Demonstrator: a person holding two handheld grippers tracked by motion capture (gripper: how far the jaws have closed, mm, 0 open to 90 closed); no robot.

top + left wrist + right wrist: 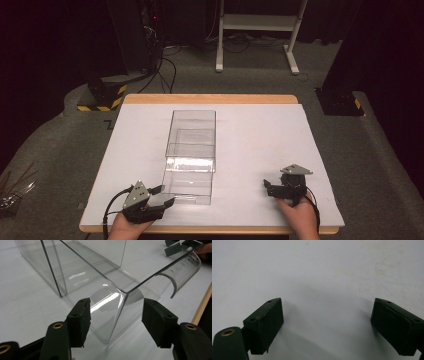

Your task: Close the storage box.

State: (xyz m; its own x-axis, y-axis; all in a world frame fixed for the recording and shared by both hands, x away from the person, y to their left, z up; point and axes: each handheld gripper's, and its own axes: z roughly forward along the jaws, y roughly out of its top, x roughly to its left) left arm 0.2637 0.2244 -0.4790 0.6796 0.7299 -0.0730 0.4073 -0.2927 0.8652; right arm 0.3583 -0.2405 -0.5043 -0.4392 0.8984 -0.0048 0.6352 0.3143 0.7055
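Reaching in from the near left corner of the table, the left gripper (161, 196) has its jaws spread on either side of the near corner of the clear plastic box (190, 155). In the left gripper view the box's corner edge stands up right between the two black pads (82, 321). The left pad looks close to the clear wall, maybe touching it; the right pad has a gap, so the box is not pinched.

The right gripper (267, 185) sits near the right front of the table, well apart from the box. Its jaws are spread wide, with bare white table between them.

The clear box is long and see-through. It lies in the middle of the table, running from the front toward the back. Its near end sits close to the front edge, just beside the left gripper. A curved clear piece (181, 271) sticks out at its near end.

On both sides of the box there is lots of open white room. The right half of the table is wide and bare.

The table top (260, 145) is white, with a wooden rim (210, 98) at the back and front. Around it is grey carpet (380, 165). A white frame (257, 30) stands at the back, and black cables (165, 65) lie on the floor in the dark room.
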